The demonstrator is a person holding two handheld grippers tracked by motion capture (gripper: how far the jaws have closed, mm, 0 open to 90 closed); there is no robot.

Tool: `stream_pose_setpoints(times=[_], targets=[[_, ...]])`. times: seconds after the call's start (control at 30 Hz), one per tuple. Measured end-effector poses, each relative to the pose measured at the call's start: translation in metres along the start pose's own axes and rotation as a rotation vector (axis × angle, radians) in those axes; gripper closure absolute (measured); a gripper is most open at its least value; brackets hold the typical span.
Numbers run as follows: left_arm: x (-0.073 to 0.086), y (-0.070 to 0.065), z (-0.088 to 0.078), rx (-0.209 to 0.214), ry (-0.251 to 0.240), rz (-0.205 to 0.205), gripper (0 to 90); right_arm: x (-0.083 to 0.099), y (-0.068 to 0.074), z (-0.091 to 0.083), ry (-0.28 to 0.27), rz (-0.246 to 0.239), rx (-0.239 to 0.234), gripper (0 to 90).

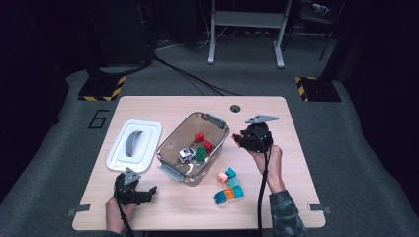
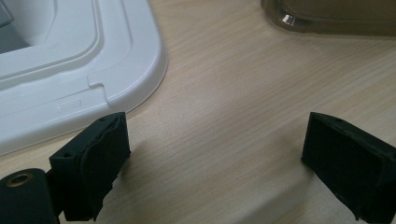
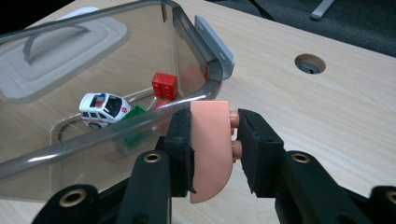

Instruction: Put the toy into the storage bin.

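My right gripper (image 1: 242, 139) hovers just right of the clear plastic bin (image 1: 173, 170), above the table. In the right gripper view it (image 3: 214, 135) is shut on a pale pink brick (image 3: 210, 161) with a rounded lower edge, its studs against the right pad. Beyond the bin's rim (image 3: 140, 119) lie a white toy car (image 3: 103, 108), a red brick (image 3: 164, 84) and a green brick (image 3: 135, 114). My left gripper (image 1: 148, 194) rests low near the table's front left edge. Its jaws (image 2: 215, 163) are open over bare wood.
A white lid (image 1: 134, 144) lies left of the bin, and its corner (image 2: 116, 70) is close to my left jaw. Several loose bricks in pink, teal and orange (image 1: 229, 186) sit on the table in front of the bin. A cable hole (image 1: 235, 108) is near the far edge.
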State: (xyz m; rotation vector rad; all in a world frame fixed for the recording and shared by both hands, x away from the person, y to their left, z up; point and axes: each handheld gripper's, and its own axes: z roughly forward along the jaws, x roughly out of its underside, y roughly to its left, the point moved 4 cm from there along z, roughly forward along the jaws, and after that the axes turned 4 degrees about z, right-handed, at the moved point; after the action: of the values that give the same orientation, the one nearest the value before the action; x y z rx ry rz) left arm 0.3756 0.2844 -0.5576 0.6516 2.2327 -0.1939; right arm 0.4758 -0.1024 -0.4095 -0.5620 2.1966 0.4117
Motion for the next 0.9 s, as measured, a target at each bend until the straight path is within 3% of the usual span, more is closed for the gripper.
stream_pose_setpoints(times=[0.47,0.77,0.83,0.9], targets=[[0.0,0.0,0.0,0.0,-0.002,-0.003,7.3,-0.026,0.012,0.007,-0.008,-0.046,-0.007,66.2],[0.0,0.0,0.0,0.0,-0.001,-0.002,7.3,-0.043,0.022,0.019,0.0,-0.078,-0.021,66.2],[0.0,0.0,0.0,0.001,-0.001,-0.001,7.3,-0.044,0.025,0.022,0.01,-0.066,-0.021,66.2],[0.0,0.0,0.0,0.001,-0.001,-0.001,7.3,-0.046,0.025,0.026,0.015,-0.09,-0.023,66.2]])
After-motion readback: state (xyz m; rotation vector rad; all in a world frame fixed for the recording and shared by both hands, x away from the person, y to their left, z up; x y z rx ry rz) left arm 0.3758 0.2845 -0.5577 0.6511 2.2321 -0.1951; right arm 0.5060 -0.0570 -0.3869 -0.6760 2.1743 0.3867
